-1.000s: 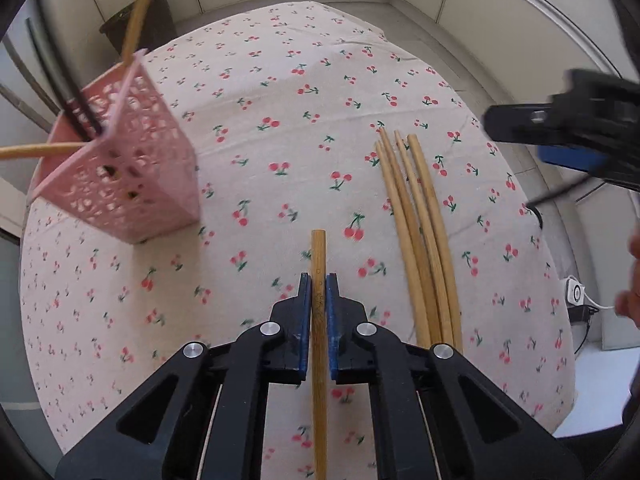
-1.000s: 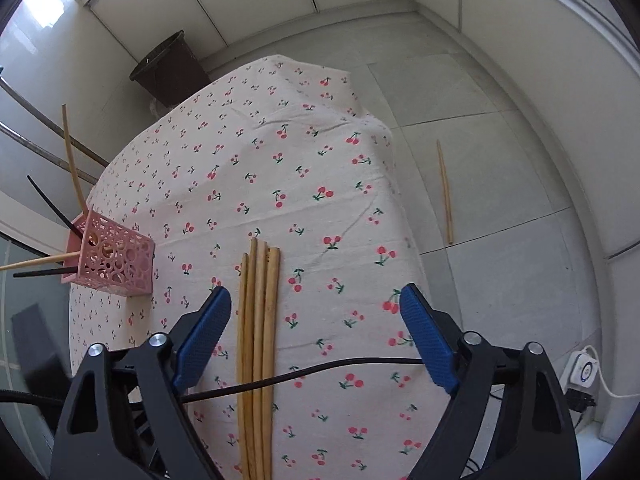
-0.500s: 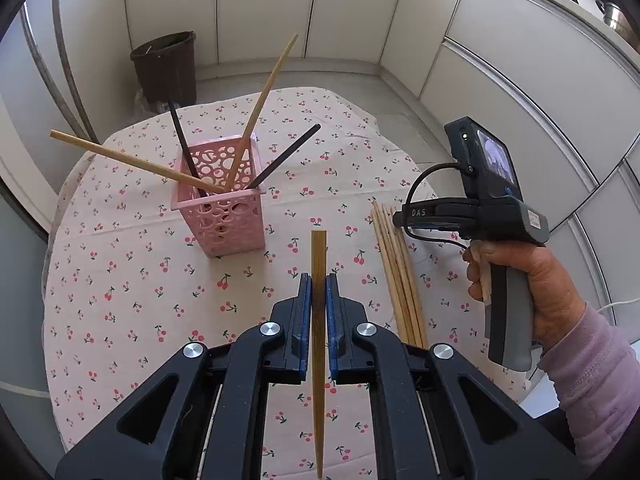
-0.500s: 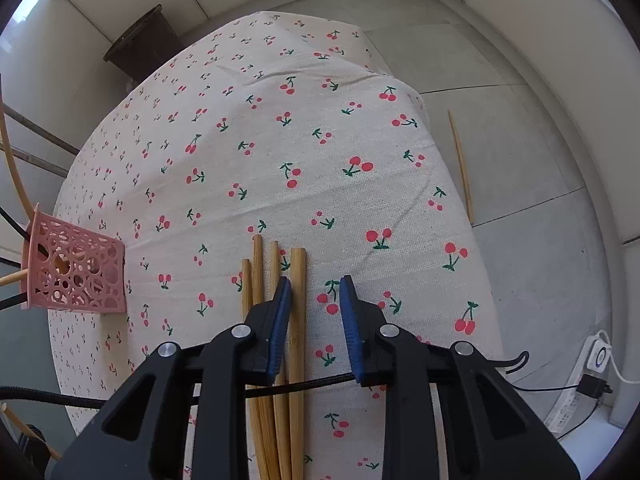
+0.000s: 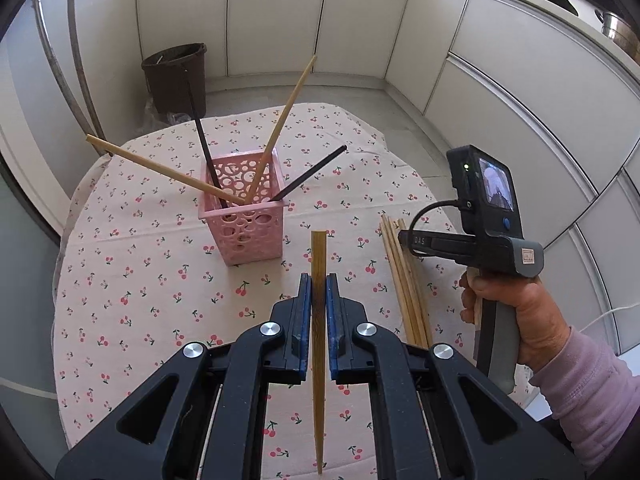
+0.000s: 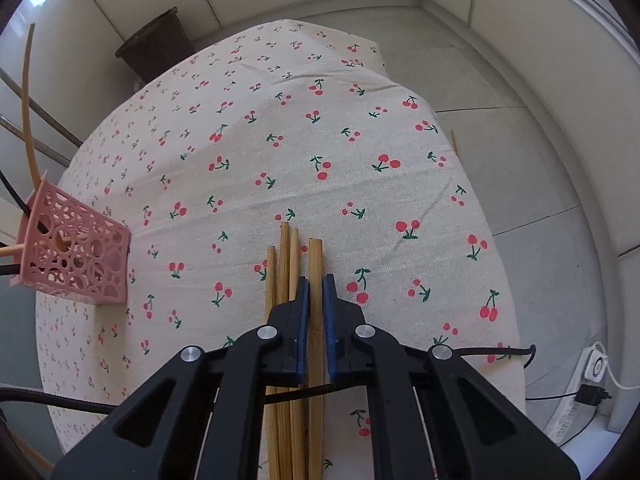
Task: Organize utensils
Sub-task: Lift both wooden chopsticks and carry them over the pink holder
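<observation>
I'm working over the cherry-print tablecloth [image 5: 132, 288] with the pink basket [image 5: 244, 220] at 11 o'clock from my left gripper [image 5: 319, 296], which is clamping one bamboo chopstick [image 5: 319, 256]. My right gripper [image 6: 316, 300] has just been closing and is pinching the rightmost stick [image 6: 315, 264] of the pile [image 6: 285, 280]. I'm lifting that straight up so the neighbours aren't dragging along.
</observation>
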Demonstrator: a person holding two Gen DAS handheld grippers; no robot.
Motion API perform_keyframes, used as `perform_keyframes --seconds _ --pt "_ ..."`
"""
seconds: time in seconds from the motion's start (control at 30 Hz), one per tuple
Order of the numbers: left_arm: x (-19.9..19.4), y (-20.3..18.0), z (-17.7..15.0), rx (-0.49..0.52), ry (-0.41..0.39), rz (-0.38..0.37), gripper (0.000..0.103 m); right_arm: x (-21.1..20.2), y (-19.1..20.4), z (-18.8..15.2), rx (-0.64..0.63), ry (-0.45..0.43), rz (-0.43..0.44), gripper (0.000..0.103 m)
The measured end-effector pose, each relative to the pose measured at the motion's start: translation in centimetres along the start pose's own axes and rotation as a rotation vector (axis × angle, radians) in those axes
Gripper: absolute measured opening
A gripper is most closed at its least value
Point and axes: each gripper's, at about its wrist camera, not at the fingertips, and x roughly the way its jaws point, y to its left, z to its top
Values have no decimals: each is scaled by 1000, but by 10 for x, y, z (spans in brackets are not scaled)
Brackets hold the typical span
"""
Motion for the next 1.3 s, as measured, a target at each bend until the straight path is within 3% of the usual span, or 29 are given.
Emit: perform_keyframes --seconds 0.3,0.83,1.03,1.3 --pt "-28 4 7 -35 -96 -18 7 -79 7 -13 -72 -169 60 7" --pt "-83 10 12 -57 -231 1 7 -203 32 -36 -179 -357 183 7" --pt "-107 23 33 -103 -300 4 7 -241 43 -22 -170 -427 243 7" --pt "-138 31 72 -135 -414 22 7 -301 57 19 -94 -615 337 7"
